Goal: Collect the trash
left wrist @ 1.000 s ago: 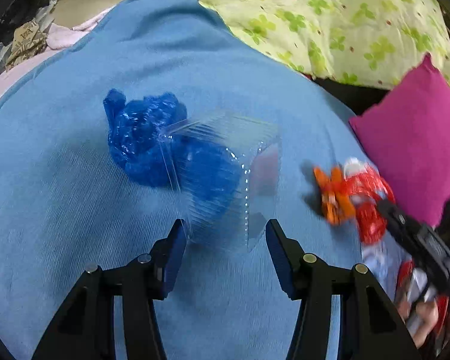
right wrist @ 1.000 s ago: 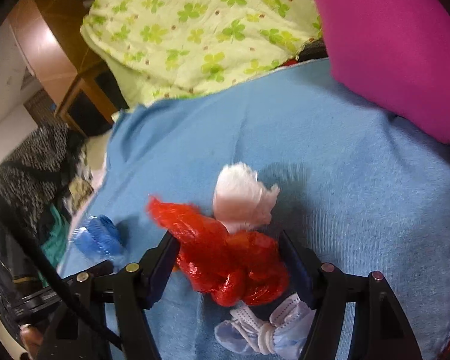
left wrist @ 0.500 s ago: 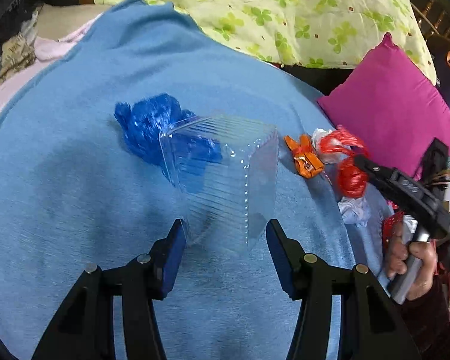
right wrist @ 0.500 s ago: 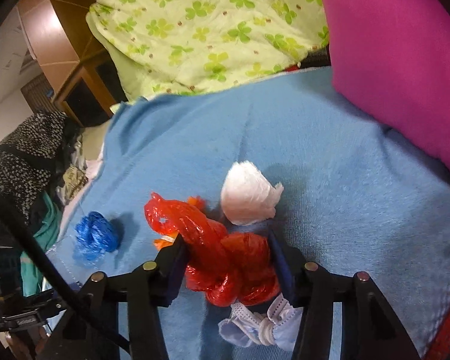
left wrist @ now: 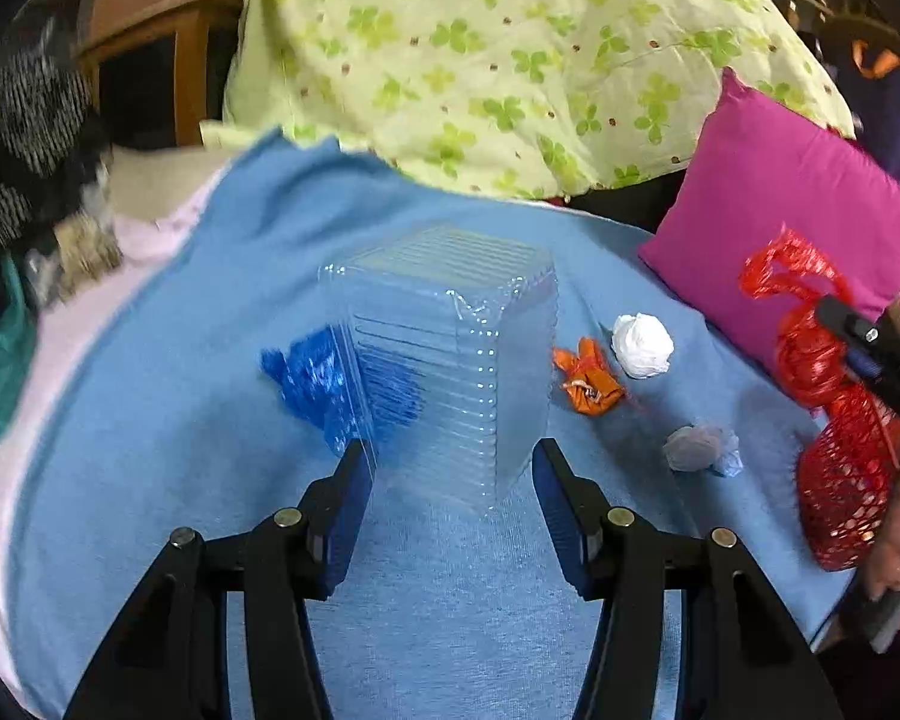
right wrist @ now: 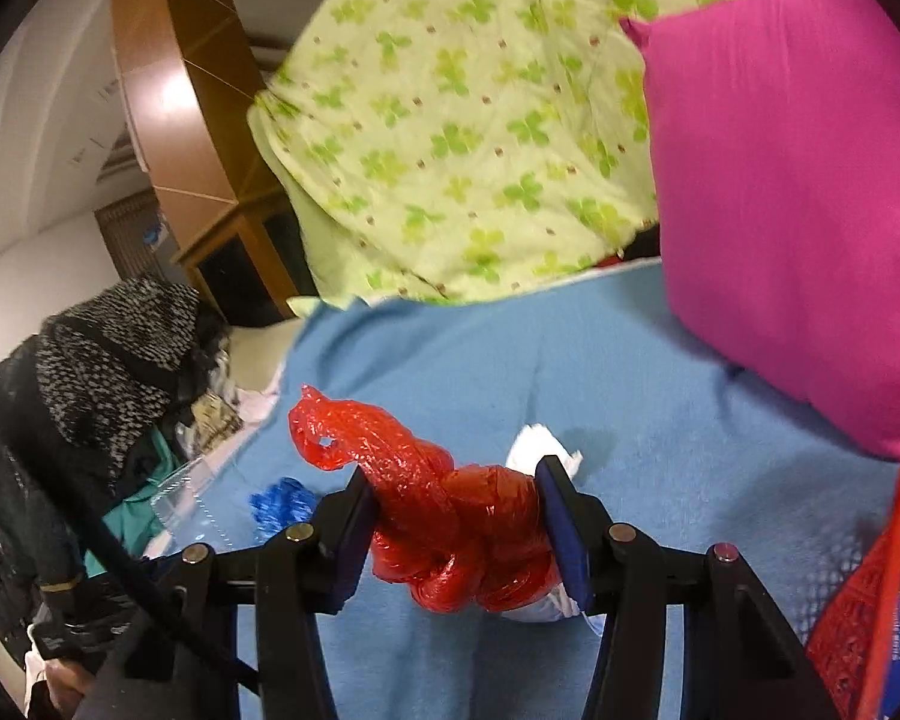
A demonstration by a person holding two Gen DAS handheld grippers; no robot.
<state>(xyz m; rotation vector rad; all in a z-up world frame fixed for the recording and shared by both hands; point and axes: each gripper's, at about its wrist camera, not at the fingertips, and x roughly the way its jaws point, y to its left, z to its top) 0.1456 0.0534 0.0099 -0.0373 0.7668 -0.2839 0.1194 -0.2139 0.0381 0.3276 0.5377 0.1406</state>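
Blue blanket point(left wrist: 168, 420) left of clear box point(left wrist: 450, 360) open; right side cluttered: orange wrapper point(left wrist: 588, 381), white wad point(left wrist: 642, 345), pink pillow point(left wrist: 792, 210).

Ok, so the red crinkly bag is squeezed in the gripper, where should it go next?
Probably over and into the clear ribbed plastic box held by the left hand-held gripper. The right hand-held gripper has the knotted red plastic bag clamped and lifted off the blue blanket, and nothing shows inside the box.

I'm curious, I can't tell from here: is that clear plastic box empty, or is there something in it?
Empty, it seems: through the clear plastic box, held in the left tongs, only the blue blanket and blue bag behind it show.
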